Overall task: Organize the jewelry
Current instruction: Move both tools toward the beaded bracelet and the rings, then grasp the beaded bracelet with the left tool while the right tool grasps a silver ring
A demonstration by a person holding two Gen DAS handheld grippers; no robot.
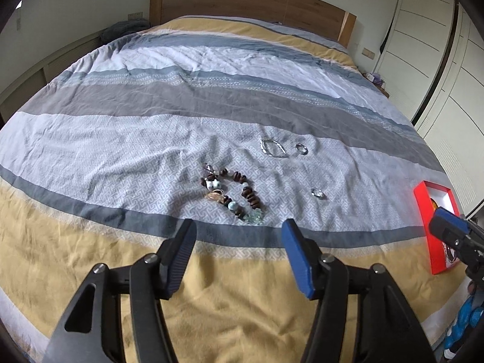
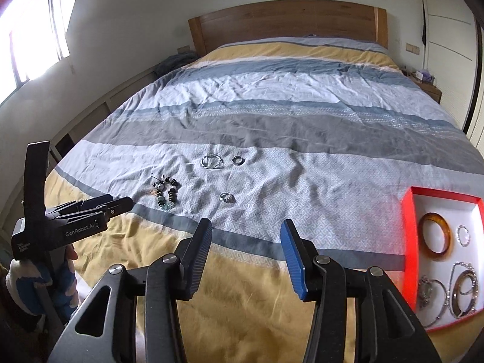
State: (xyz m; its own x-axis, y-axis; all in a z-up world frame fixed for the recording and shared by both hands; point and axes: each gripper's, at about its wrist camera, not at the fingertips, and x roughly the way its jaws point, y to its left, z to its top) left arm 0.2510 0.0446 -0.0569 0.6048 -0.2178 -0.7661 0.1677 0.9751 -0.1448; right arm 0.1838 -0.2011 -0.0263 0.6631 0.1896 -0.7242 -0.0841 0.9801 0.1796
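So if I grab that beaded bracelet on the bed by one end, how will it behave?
The beaded bracelet is probably floppy: strung beads lie in a loose, kinked loop. It would likely dangle and swing. Its hook clasp may snag the wrinkled bedspread.

Both wrist cameras look from the bed's (image 1: 127, 139) foot edge toward its headboard (image 2: 287, 21), sharing the bedspread's middle

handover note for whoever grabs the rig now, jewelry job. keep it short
Left gripper: open, empty, above the bed's near edge.
Right gripper: open, empty.
Red box at right on the bed: amber bangle and several silver pieces already inside.
Left on the bedspread: beaded bracelet, silver bangle, two small rings.
Next: probably move these four into the box.
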